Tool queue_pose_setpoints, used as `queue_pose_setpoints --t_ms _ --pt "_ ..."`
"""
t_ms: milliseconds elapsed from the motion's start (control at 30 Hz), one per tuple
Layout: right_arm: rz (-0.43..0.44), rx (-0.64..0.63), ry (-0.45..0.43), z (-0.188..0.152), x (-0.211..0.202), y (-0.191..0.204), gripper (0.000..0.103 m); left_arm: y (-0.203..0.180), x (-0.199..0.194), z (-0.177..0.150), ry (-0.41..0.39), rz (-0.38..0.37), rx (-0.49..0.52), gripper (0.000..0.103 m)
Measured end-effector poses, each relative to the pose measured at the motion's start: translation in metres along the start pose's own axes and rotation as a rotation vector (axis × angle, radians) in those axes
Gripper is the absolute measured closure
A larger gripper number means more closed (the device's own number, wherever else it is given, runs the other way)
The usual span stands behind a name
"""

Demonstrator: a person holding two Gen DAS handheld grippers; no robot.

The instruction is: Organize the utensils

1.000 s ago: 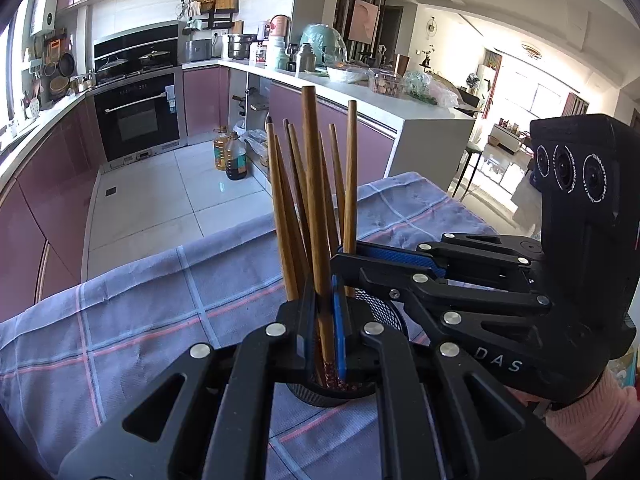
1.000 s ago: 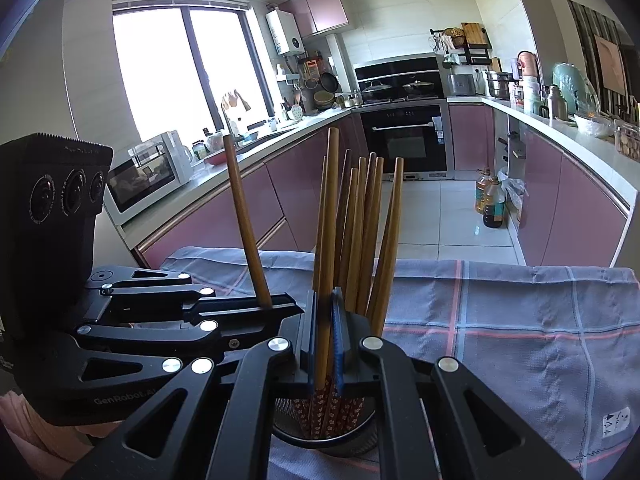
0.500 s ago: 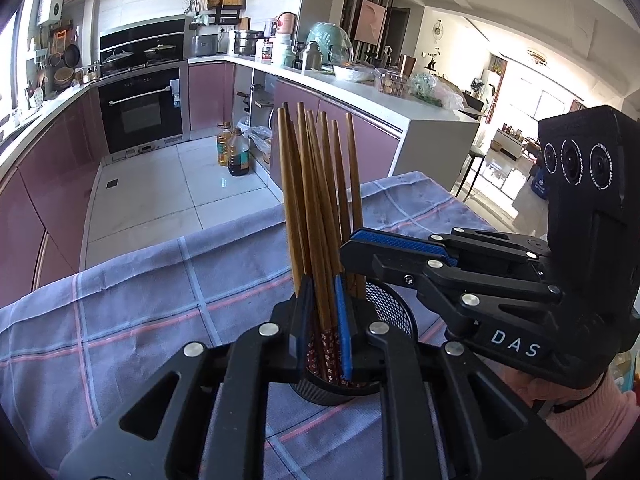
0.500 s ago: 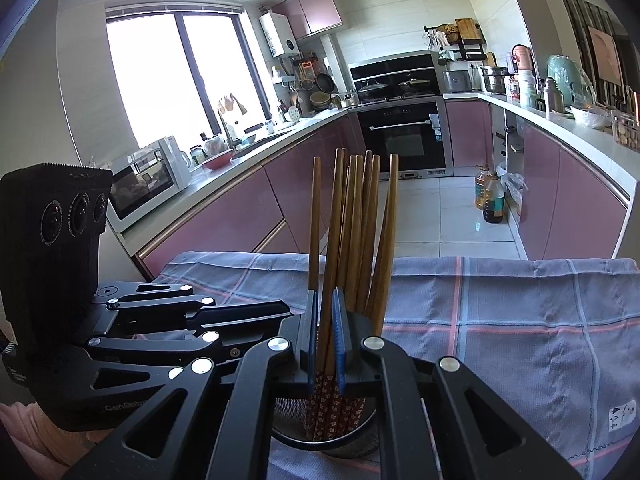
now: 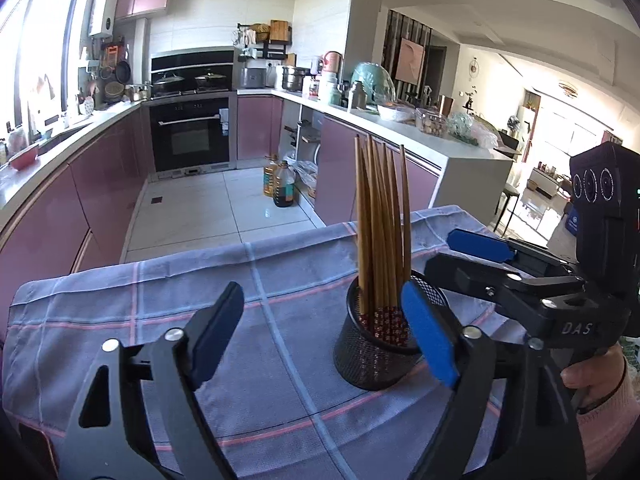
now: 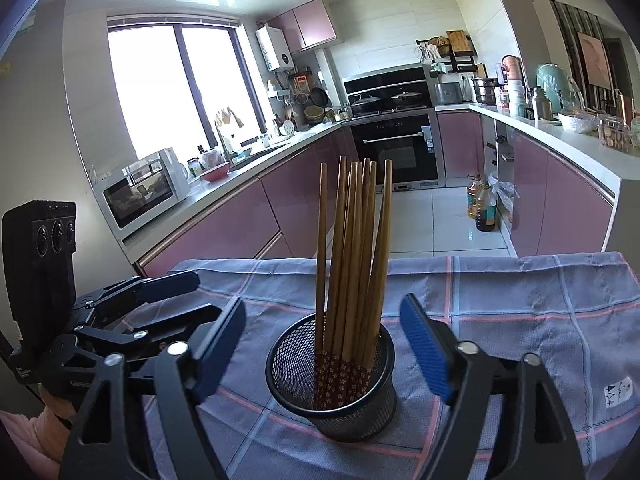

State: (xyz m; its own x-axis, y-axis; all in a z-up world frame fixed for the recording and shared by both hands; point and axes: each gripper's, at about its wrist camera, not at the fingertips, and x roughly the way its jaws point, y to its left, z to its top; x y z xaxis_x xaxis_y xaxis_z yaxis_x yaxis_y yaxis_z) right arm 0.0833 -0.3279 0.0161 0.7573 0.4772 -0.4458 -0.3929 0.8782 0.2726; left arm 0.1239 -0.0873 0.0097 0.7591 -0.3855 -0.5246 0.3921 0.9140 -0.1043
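Several wooden chopsticks (image 5: 380,224) with red patterned ends stand upright in a black mesh cup (image 5: 376,350) on the checked cloth. The chopsticks (image 6: 352,248) and cup (image 6: 332,392) also show in the right wrist view. My left gripper (image 5: 324,328) is open and empty, with the cup just beyond its right finger. My right gripper (image 6: 324,344) is open and empty, its fingers on either side of the cup and a little nearer to me. Each gripper shows in the other's view: the right gripper (image 5: 476,252), the left gripper (image 6: 180,292).
The blue-grey checked cloth (image 5: 160,300) covers the table, whose far edge drops to the kitchen floor. Oil bottles (image 5: 280,186) stand on the floor by pink cabinets. Counters with pots and bowls line the walls.
Both grippers have opened and let go of their chopsticks, which now stand in the cup. Both grippers have drawn back from the cup.
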Motion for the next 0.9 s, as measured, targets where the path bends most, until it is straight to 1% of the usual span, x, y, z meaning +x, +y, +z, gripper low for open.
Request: queue_pose_setpoints --t_ms 67,100,133,233,400,500,533,733,900 --pt "-0.006 -0.003 -0.010 -0.004 -0.004 0.002 0.011 0.003 -0.011 -0.005 -0.031 0.043 0.007 0.012" --pt "-0.011 -0.004 -0.011 -0.006 -0.006 0.003 0.009 0.004 -0.017 -0.008 -0.047 0.069 0.006 0.006" --pt "-0.017 -0.007 -0.018 -0.008 -0.008 0.005 0.007 0.007 -0.024 -0.012 -0.067 0.087 0.001 0.006" --pt "-0.025 -0.017 -0.026 -0.016 -0.011 0.010 0.007 0.012 -0.043 -0.023 -0.107 0.126 -0.002 0.006" --pt "-0.060 -0.046 -0.038 -0.028 -0.012 0.021 0.007 0.023 -0.072 -0.038 -0.164 0.194 -0.040 0.006" --pt "-0.070 -0.046 -0.069 -0.035 -0.017 0.025 0.007 0.030 -0.087 -0.045 -0.201 0.230 -0.062 0.006" --pt "-0.086 -0.046 -0.084 -0.037 -0.019 0.028 0.007 0.031 -0.091 -0.048 -0.215 0.245 -0.067 0.006" --pt "-0.153 -0.080 -0.158 -0.047 -0.029 0.039 0.007 0.035 -0.110 -0.059 -0.256 0.308 -0.092 0.006" --pt "-0.176 -0.089 -0.208 -0.053 -0.038 0.044 0.007 0.033 -0.119 -0.062 -0.278 0.348 -0.094 0.006"
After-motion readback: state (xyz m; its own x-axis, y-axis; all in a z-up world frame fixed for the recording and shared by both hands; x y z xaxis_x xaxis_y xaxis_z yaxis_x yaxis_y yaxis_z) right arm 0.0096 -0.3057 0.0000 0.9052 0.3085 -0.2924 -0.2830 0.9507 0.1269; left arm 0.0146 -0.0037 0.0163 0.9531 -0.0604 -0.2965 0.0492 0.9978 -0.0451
